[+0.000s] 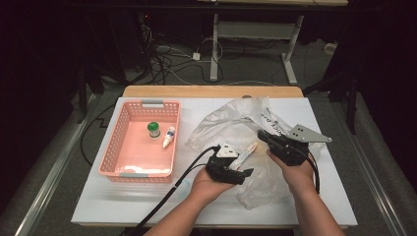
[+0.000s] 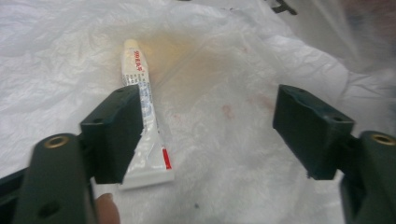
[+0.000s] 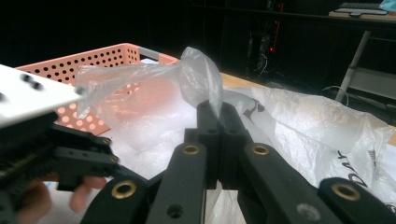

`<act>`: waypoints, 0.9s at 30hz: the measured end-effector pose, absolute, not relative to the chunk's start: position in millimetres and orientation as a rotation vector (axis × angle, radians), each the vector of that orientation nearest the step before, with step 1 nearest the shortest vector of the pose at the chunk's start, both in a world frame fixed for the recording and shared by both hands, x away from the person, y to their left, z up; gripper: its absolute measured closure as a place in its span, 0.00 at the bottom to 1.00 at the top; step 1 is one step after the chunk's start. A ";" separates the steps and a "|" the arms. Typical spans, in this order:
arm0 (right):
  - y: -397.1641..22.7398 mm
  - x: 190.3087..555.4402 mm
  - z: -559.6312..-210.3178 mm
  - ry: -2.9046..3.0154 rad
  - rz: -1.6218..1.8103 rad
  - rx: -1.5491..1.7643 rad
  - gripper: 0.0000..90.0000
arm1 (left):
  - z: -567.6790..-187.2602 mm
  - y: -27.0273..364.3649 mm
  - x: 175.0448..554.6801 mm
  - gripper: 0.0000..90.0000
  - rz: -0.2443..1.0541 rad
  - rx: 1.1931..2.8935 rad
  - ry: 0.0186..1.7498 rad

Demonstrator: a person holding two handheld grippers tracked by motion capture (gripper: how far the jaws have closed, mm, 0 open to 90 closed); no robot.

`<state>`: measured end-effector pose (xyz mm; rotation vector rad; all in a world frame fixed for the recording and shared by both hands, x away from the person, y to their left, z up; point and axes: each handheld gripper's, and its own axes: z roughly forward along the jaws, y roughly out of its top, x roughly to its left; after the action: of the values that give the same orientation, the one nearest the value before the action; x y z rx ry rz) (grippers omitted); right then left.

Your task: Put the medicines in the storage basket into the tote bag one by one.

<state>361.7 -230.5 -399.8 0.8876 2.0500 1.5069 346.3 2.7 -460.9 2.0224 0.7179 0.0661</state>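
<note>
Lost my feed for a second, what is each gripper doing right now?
Left gripper: open, jaws wide either side of the white tube lying on the plastic bag.
Right gripper: shut on the plastic bag, pinching a fold.

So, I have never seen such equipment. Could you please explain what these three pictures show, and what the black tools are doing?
A person sits at a white table and holds a hand-operated two-jaw gripper in each hand; there is no robot arm. The high view looks down from above. The other two pictures come from cameras riding on each gripper, looking along its black jaws.

On the table stands a pink basket holding a small green-capped bottle and a small white dropper bottle. Beside it lies a crumpled clear plastic bag.

The left gripper is open, its jaws wide apart, with a small white tube lying on the bag beside one jaw. The right gripper is shut on a fold of the bag, lifting it.
</note>
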 end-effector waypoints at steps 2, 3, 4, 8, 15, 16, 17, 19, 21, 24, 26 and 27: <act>-230.0 362.1 -400.2 2.052 1.510 0.882 1.00 | -459.7 7.0 343.8 0.20 0.062 2.019 0.721; -229.9 362.2 -400.3 2.055 1.509 0.886 1.00 | -459.4 8.6 343.0 0.17 0.054 2.018 0.724; -229.6 362.7 -400.5 2.053 1.511 0.887 1.00 | -459.2 10.3 341.9 0.16 0.051 2.016 0.726; -229.9 362.4 -400.5 2.057 1.502 0.886 1.00 | -458.5 17.8 339.2 0.09 0.038 2.009 0.740; -229.1 361.6 -399.9 2.054 1.492 0.879 1.00 | -450.0 28.1 332.7 0.00 0.040 1.993 0.735; -229.2 361.2 -399.9 2.057 1.490 0.881 1.00 | -448.9 30.4 331.7 0.00 0.038 1.993 0.736; -229.4 361.1 -400.0 2.057 1.490 0.879 1.00 | -448.2 33.2 331.0 0.00 0.042 1.997 0.740; -229.5 360.8 -399.8 2.055 1.491 0.882 1.00 | -448.0 39.8 329.2 0.00 0.053 1.993 0.749; -229.5 360.5 -399.7 2.057 1.487 0.877 1.00 | -447.4 46.3 327.1 0.00 0.068 2.004 0.753; -229.9 360.6 -400.0 2.056 1.487 0.880 1.00 | -443.7 55.9 322.1 0.00 0.084 2.008 0.754; -230.2 360.6 -400.3 2.057 1.487 0.882 1.00 | -440.5 62.8 318.1 0.00 0.088 1.999 0.755; -230.1 360.8 -400.3 2.055 1.489 0.880 1.00 | -439.0 66.0 316.2 0.00 0.088 1.995 0.759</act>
<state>360.8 -230.1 -400.3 0.8804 2.0550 1.4886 316.2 66.0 -439.0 1.9951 0.7588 0.0880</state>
